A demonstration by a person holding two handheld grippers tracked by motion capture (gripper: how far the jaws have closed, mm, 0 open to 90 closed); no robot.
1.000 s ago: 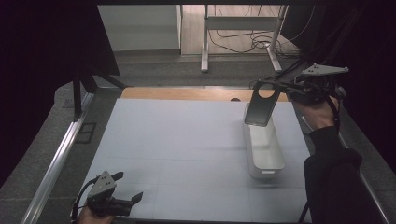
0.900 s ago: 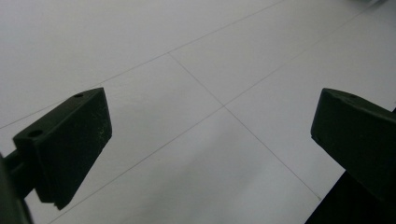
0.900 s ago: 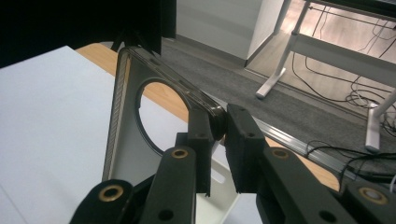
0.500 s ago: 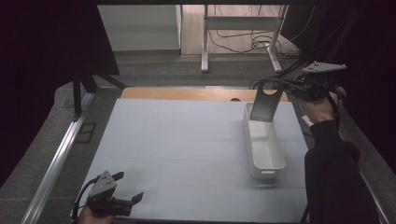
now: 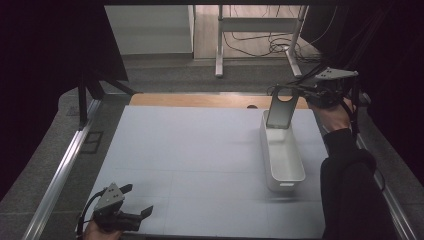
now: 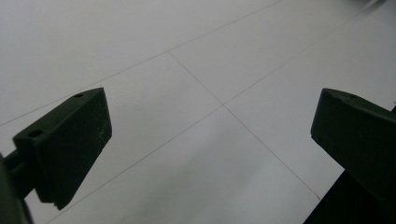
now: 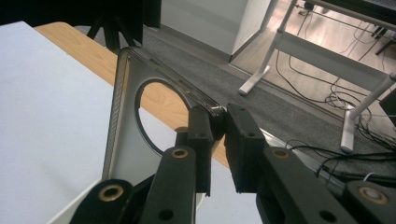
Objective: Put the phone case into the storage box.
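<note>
The right gripper [image 5: 299, 91] pinched the top corner of a phone case [image 5: 280, 108], jaws pressed on its edge; the case hung upright at the far end of the white bin [image 5: 286, 172]; the left gripper [image 5: 134, 200] rested spread on the table [image 5: 200, 150], well apart.

1. The bin [image 5: 282, 157] stands on the surface [image 5: 190, 160], at its right side.
2. The phone case [image 5: 281, 107] hangs upright over the far end of the bin.
3. The left gripper [image 5: 131, 204] is at the near left corner, well apart from the bin.
</note>
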